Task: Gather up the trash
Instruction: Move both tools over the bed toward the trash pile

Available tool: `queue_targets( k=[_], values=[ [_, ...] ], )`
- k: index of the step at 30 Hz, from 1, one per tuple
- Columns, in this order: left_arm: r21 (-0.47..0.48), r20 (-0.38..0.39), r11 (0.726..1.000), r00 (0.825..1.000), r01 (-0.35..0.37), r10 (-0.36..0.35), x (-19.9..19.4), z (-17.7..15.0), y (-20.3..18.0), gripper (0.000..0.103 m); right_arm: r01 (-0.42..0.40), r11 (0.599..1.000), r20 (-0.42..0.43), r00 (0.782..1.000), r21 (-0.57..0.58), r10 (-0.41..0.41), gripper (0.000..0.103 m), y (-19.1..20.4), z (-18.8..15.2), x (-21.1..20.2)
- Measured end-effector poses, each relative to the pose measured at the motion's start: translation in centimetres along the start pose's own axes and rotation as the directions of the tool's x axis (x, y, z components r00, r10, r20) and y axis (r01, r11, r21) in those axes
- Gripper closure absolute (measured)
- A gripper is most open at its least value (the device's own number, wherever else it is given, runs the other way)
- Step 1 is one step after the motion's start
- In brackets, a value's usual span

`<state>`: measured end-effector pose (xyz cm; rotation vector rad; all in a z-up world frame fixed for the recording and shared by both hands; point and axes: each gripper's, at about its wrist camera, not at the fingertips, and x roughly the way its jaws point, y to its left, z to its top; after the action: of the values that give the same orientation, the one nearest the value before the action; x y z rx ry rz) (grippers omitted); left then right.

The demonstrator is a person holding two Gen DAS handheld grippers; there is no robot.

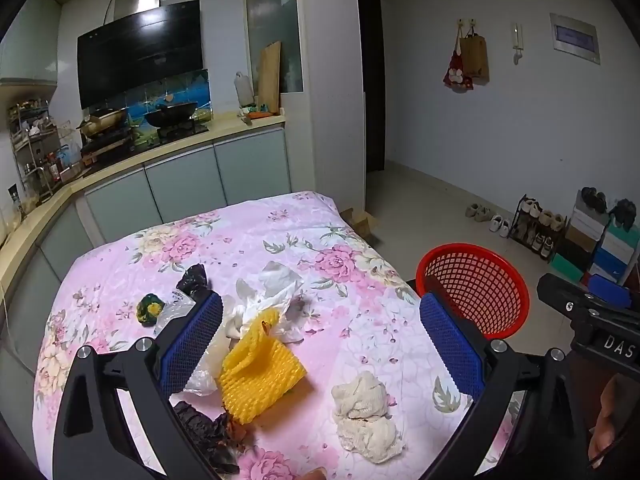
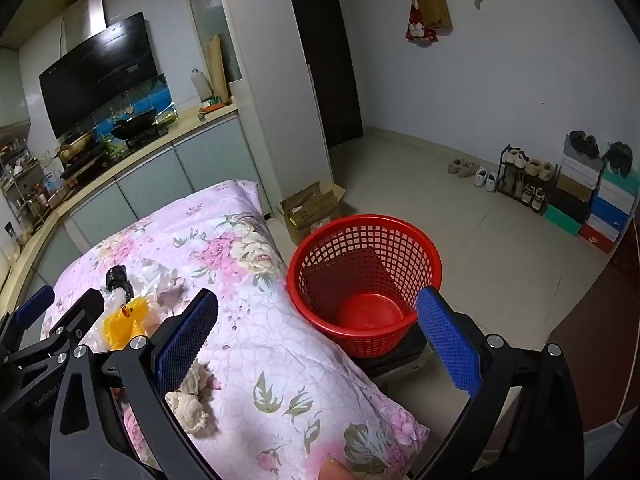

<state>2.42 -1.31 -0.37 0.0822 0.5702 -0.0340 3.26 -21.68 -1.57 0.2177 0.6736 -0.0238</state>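
Right gripper [image 1: 592, 312] reads "DAS"

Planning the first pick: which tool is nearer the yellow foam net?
Left. The left tool hangs open right over the net; the right tool is off beside the basket.

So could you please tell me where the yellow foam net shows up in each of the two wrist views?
Left wrist view: the yellow foam net lies low and centre-left on the floral cloth.
Right wrist view: it sits at the left edge, partly hidden by the other hand-held gripper.
Shared landmark: the red basket, off the cloth's right side.
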Motion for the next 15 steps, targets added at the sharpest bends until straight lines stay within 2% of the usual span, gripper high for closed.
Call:
queue_targets(
  k=[15],
  values=[
    [0.016, -0.013, 1.0, 1.0, 0.016, -0.015, 1.3, 0.4, -1.0, 0.007, 0.023, 1.0, 0.011, 1.0, 0.008, -0.023, 0.007, -0.7, 0.3, 0.5]
  ],
)
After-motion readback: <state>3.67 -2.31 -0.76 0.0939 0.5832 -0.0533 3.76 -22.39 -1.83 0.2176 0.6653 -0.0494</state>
